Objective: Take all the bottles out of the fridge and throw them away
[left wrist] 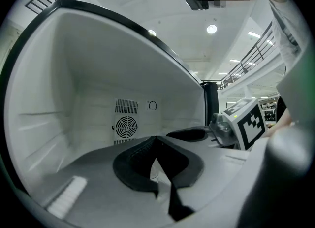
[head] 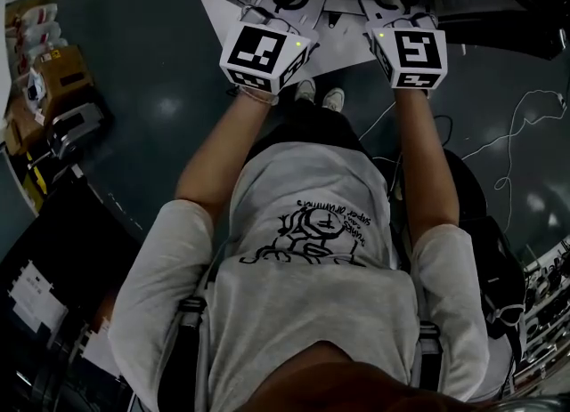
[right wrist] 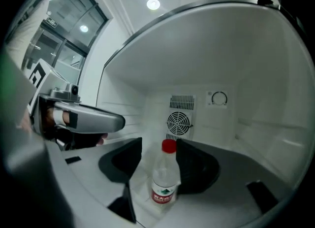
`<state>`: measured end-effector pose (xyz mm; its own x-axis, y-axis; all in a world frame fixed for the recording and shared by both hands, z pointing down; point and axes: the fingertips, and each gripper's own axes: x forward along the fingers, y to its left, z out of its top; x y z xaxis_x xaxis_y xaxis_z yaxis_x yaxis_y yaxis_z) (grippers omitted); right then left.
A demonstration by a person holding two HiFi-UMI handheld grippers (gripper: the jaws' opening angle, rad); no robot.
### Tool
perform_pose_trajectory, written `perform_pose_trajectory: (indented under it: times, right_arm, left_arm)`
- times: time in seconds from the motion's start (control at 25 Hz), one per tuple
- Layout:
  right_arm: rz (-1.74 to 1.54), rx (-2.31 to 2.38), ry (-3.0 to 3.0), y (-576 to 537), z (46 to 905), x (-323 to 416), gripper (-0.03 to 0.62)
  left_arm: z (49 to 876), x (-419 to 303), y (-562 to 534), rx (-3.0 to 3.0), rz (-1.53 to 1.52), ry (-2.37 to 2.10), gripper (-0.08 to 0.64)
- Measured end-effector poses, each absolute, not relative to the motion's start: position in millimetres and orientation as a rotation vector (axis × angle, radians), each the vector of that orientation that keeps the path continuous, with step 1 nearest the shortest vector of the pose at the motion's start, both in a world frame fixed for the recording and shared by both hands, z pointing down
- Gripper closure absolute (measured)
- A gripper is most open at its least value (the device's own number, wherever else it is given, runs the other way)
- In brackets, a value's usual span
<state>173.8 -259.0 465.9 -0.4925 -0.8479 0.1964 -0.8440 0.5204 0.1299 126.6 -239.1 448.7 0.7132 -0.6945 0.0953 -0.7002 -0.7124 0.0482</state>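
Observation:
A clear plastic bottle point(right wrist: 165, 180) with a red cap and a red-and-green label stands upright on the white fridge floor point(right wrist: 142, 207). My right gripper point(right wrist: 160, 146) is open, with a jaw on each side of the bottle; the pads do not press on it. My left gripper point(left wrist: 156, 142) is shut and empty, reaching into the same fridge compartment to the left of the right one. In the head view only the two marker cubes show, the left cube point(head: 264, 52) and the right cube point(head: 410, 50); the jaws are hidden inside the fridge.
On the fridge's back wall are a round fan vent point(right wrist: 178, 121) and a thermostat dial point(right wrist: 218, 98). The curved white wall point(left wrist: 44, 99) closes in at the left. Outside, cardboard boxes point(head: 58, 72) stand to the left and a white cable point(head: 517, 134) lies on the floor to the right.

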Motion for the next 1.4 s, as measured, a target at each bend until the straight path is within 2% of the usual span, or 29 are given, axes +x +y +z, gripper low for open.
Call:
perform_pose_trajectory:
  times: [0.4, 1.16, 1.2, 1.24, 1.4]
  right_arm:
    - [0.059, 1.424, -2.542, -288, 487, 168, 0.370]
    - [0.098, 1.476, -2.512, -322, 503, 166, 0.367]
    - [0.094, 1.482, -2.507, -322, 503, 166, 0.380]
    - [0.088, 1.488, -2.502, -321, 503, 167, 0.436]
    - [0.079, 1.496, -2.501, -318, 498, 170, 0.442]
  left_arm:
    - [468, 129, -259, 2.824, 0.113, -1.159, 0.551]
    - [486, 126, -283, 2.803, 0.157, -1.146, 0.551]
    - [486, 126, -282, 2.802, 0.158, -1.146, 0.551]
    - [485, 125, -282, 2.802, 0.157, -1.145, 0.551]
    - [481, 125, -281, 2.800, 0.153, -1.146, 0.551]
